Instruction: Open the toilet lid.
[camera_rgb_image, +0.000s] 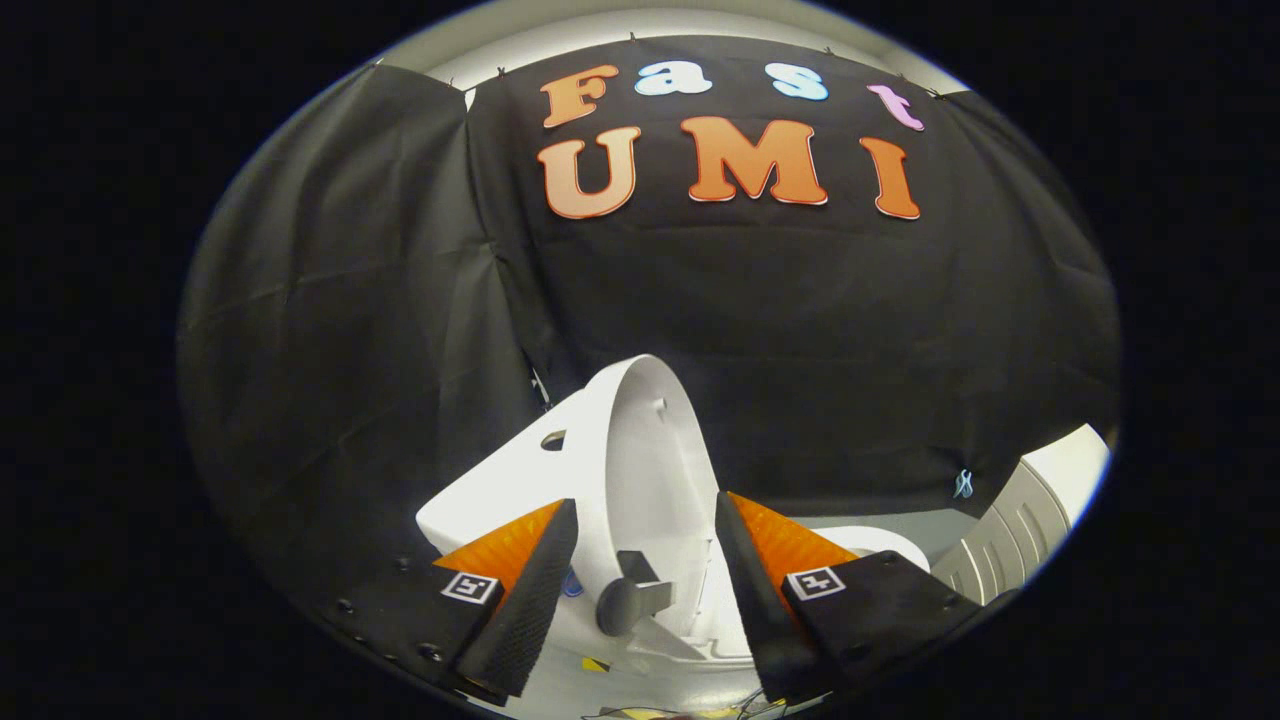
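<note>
The white toilet lid (640, 450) stands raised, close to upright, leaning back toward the white tank (490, 485) on its left. Its inner face turns to the right, over the seat rim (885, 548). A small grey handle (632, 600) sticks out from the lid low down, between my fingers. My gripper (646, 502) is open; the fingers (530, 590) flank the lid's lower part with a gap on each side, and nothing is pressed between them.
Black cloth walls close in behind and to the left of the toilet. A white ribbed object (1030, 505) stands at the right, beyond the right finger. The tank top has a dark round hole (553, 440).
</note>
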